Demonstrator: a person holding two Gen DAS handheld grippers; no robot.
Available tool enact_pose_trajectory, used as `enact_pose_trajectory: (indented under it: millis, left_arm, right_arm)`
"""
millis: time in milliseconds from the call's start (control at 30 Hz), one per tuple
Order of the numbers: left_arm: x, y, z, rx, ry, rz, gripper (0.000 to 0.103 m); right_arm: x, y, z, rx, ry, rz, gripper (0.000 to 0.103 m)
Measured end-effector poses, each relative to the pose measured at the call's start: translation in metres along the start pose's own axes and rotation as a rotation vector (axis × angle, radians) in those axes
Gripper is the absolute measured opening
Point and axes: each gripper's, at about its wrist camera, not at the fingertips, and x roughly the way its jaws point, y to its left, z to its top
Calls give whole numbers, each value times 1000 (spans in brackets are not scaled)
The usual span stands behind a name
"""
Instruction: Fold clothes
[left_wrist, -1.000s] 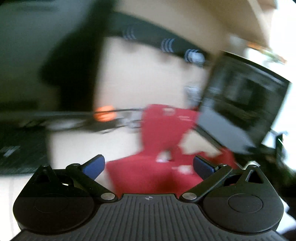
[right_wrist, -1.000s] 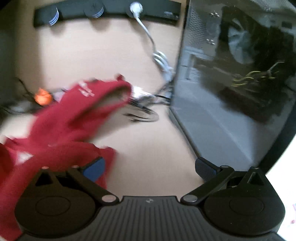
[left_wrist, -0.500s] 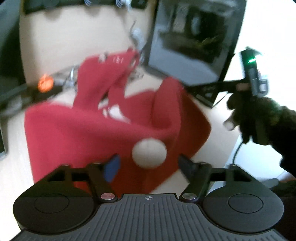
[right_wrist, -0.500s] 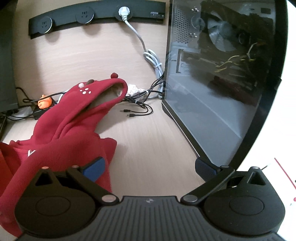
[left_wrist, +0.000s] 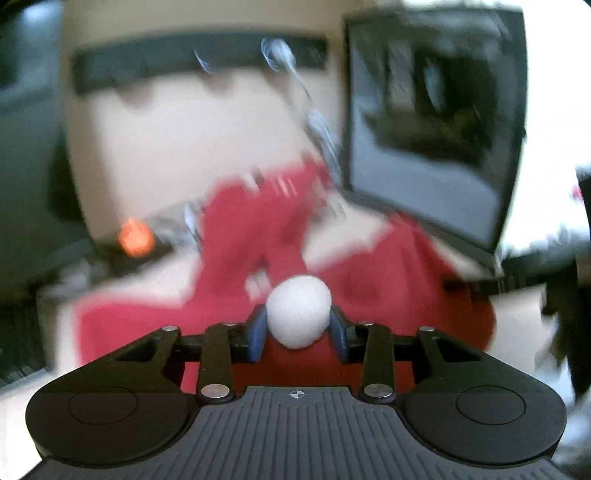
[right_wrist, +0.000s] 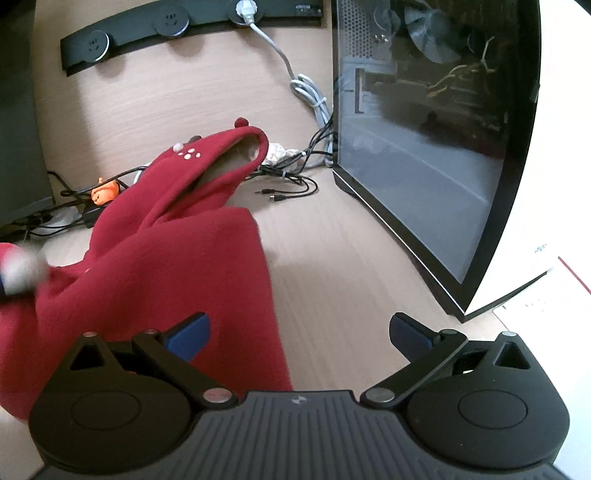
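The hooded garment (right_wrist: 177, 258) is deep red, with small white dots on its hood, and its pompom (left_wrist: 298, 312) is white. The desk (right_wrist: 351, 266) is pale woodgrain. The computer case (right_wrist: 436, 140) is black with smoky glass. A small toy (right_wrist: 104, 192) at centre left is orange.

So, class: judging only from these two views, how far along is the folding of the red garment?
Early. Done: little; the red hooded garment lies bunched on the wooden desk, hood raised, no neat fold visible. In hand: the left tool is shut on the garment's white pom-pom. The right tool is open, holding nothing, by the garment's edge. Left: spreading flat and all the folds.
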Motion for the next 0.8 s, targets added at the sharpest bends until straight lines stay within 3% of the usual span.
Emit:
enact_pose_trajectory:
  millis: [100,200,233,333,400,467,533,633,700,767,800]
  left_arm:
    - [-30,-2,19,51,-128,16,40]
    - [-11,-1,-3,84,-38,32,46]
    - [2,2,-15,73,29,29,51]
    - [34,19,-47,-19,215,16,54]
    - [32,29,-48,-87,211,-13,65]
    - [28,32,-41,-94,190,-42,82]
    - [26,31,-35,-90,185,-61,85]
    - [34,21,-38,-84,200,-62,85]
    - [47,10,-45,-40,223,-20,78]
    - [60,5,-52,-5,243,4,52]
    - [63,5,-53,-2,242,4,52]
  right_arm:
    - [-4,0,0,8,-19,13,103]
    - [-1,3,2,11,-19,20,103]
    - [0,4,2,5,-17,22,103]
    - [4,10,4,-14,-11,26,103]
    - [7,14,5,-27,-7,30,103]
    - [9,18,8,-44,-8,32,103]
    - [11,21,13,-61,-12,34,103]
    - [15,25,17,-63,-15,35,103]
    - [17,25,17,-60,-10,42,103]
    - [19,26,16,-64,-2,44,103]
    - [19,25,15,-64,0,44,103]
